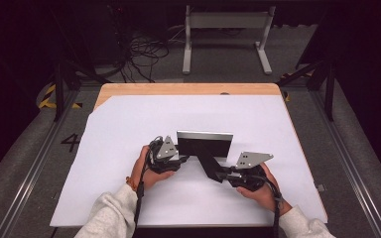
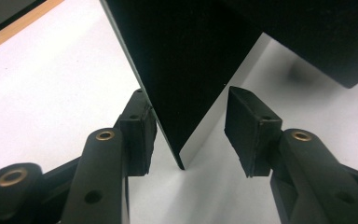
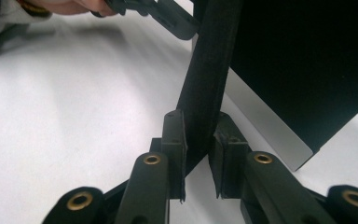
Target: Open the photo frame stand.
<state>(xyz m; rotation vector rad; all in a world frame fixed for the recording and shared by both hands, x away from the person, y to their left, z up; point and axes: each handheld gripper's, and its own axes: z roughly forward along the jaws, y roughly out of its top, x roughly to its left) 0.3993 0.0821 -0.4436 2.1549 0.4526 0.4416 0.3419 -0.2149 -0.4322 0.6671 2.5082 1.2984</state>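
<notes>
From the high view, a black panel [image 1: 204,145] with a pale top edge stands upright near the middle of the white sheet [image 1: 129,124] that covers the wooden table [image 1: 178,89]. A black flap [image 1: 209,166] slopes from the panel's lower front toward the person. The left gripper [image 1: 178,159] sits just beside the panel's left end; the right gripper [image 1: 223,174] meets the flap's near end.

In the left gripper view, the panel's pointed lower corner [image 2: 179,93] hangs between the jaws. One pad [image 2: 137,135] lies against its face, the other pad [image 2: 249,130] stands clear — apart, not clamped.

In the right gripper view, the jaws are pressed together on the flap's thin edge [image 3: 205,93], with the panel's dark face [image 3: 307,60] and its pale strip [image 3: 265,126] just behind.

The piece looks like thin, stiff board — probably light, with matte faces that should not slip much. Its edges and the fold are likely the weak spots, so a flat pinch a little in from a corner seems the safest hold.
</notes>
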